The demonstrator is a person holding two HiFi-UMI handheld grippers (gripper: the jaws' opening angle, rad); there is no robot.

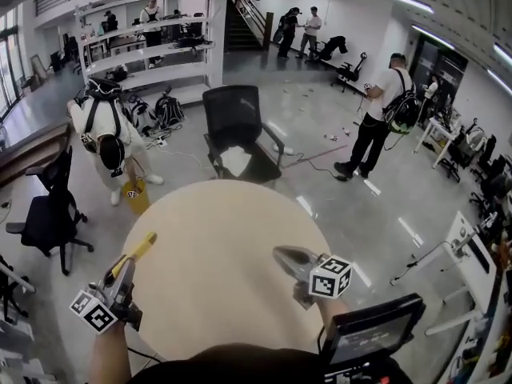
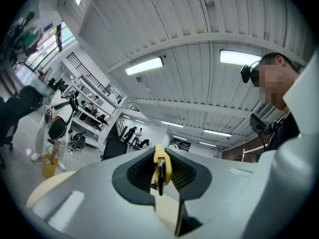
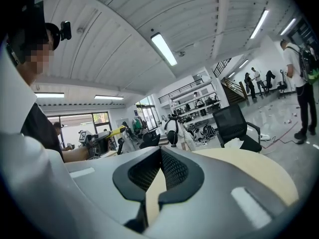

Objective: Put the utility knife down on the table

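Your left tool (image 1: pixel 124 272) is pinching the utility knife (image 1: pixel 138 250). In the left gripper view, the knife's yellow body (image 2: pixel 162 167) stands edge-on between the two jaws, and both pads press on it. The knife projects past the jaw tips, and its yellow end reaches just over the left edge of the bench (image 1: pixel 224 214). It is carried in the tool and does not lie on the bench top.

Your right tool (image 1: pixel 282 254) sits over the bench near its right edge, well apart from the left tool. In the right gripper view, its jaws (image 3: pixel 160 153) are pressed together at the tips with nothing between them. Only the pale bench surface shows through the slot below the tips. The same view shows the left tool at the far left with the yellow knife (image 3: pixel 115 130) pointing inward.

Beyond the far edge of the bench stands a black office chair (image 1: pixel 236 130). To the left of the bench, a person in white (image 1: pixel 104 138) bends over a yellow bucket (image 1: pixel 136 194) on the floor.
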